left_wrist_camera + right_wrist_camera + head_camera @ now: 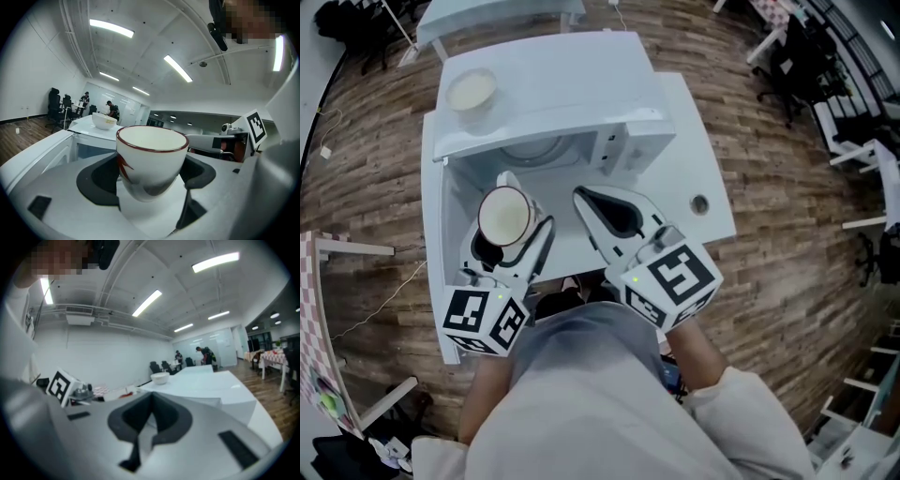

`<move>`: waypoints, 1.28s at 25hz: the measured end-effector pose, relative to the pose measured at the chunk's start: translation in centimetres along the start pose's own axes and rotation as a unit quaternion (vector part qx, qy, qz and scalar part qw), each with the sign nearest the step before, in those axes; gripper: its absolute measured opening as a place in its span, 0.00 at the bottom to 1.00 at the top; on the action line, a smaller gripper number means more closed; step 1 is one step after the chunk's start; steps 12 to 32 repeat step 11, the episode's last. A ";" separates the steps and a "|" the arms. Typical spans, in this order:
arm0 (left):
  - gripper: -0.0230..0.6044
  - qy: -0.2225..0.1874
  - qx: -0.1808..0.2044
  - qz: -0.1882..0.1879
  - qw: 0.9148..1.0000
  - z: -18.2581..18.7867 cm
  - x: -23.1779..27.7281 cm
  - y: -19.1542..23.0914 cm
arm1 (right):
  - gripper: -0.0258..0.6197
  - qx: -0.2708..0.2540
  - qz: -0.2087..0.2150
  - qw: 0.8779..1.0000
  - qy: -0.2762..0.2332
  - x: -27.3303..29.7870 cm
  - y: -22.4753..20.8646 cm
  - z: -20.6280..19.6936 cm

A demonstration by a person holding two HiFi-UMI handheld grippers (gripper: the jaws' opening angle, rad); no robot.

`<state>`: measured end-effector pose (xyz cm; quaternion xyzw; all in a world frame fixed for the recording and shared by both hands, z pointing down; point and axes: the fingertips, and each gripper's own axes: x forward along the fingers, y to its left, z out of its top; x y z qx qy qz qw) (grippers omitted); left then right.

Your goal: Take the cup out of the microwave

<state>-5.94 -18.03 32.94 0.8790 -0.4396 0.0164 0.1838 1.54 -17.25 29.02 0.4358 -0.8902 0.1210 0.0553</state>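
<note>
White, red-rimmed cup (pixel 150 159) sits clamped in the left gripper (pixel 523 208); right gripper (pixel 582 198) clenched, empty.

The white ceramic cup with a dark red rim and a red mark on its side (pixel 150 161) stands upright and looks empty. It is clamped between the left gripper's (pixel 525 204) jaws, just in front of the open cavity of the white microwave (pixel 572 89). The microwave sits at the far left of the white table (pixel 708 169), with its door swung open on the left.

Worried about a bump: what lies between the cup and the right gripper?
Nothing. In the head view only bare table shows between the cup and the right gripper, whose jaws are together.
</note>
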 end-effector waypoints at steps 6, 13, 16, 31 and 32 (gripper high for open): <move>0.66 0.000 -0.013 -0.006 1.000 -0.3 0.3 0.2 | 0.07 -0.004 0.004 1.000 0.006 0.2 0.3 -0.3; 0.66 0.001 -0.011 -0.009 1.000 0.1 0.7 0.1 | 0.07 0.000 0.004 1.000 0.007 0.6 0.0 0.0; 0.66 0.001 -0.011 -0.009 1.000 0.1 0.7 0.1 | 0.07 0.000 0.004 1.000 0.007 0.6 0.0 0.0; 0.66 0.001 -0.011 -0.009 1.000 0.1 0.7 0.1 | 0.07 0.000 0.004 1.000 0.007 0.6 0.0 0.0; 0.66 0.001 -0.011 -0.009 1.000 0.1 0.7 0.1 | 0.07 0.000 0.004 1.000 0.007 0.6 0.0 0.0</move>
